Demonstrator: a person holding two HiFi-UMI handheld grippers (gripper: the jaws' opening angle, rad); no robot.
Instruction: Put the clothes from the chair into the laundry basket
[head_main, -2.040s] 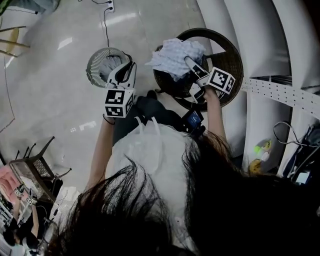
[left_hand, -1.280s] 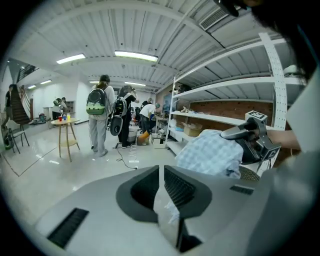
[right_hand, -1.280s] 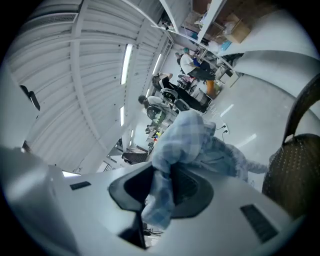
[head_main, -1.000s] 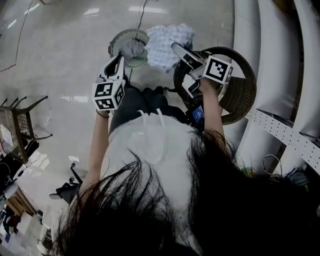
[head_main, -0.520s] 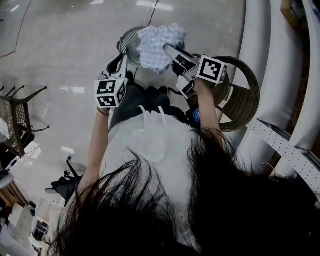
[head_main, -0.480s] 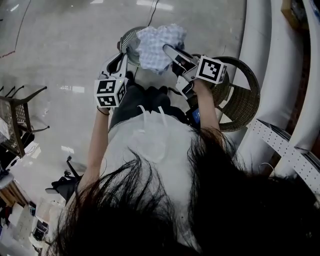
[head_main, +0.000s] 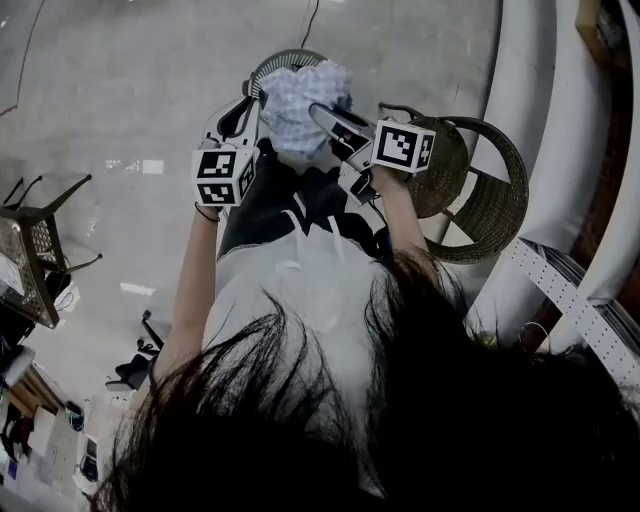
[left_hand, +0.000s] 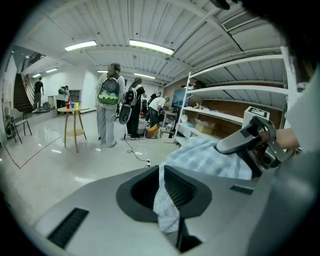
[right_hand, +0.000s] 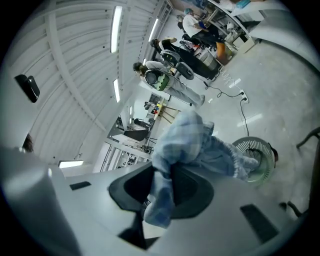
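Left hand-held gripper and right hand-held gripper were each clamped on the checked garment, bunched in air above the basket. Judged light, soft, limp; gathered folds gave best hold, loose ends would dangle.

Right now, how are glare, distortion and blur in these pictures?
Head view: dim and greyish, lamp glare on the glossy floor, hair blocks the lower half. Left gripper view: fisheye bends the shelving, corners dark. Right gripper view: tilted, checked garment sharp.
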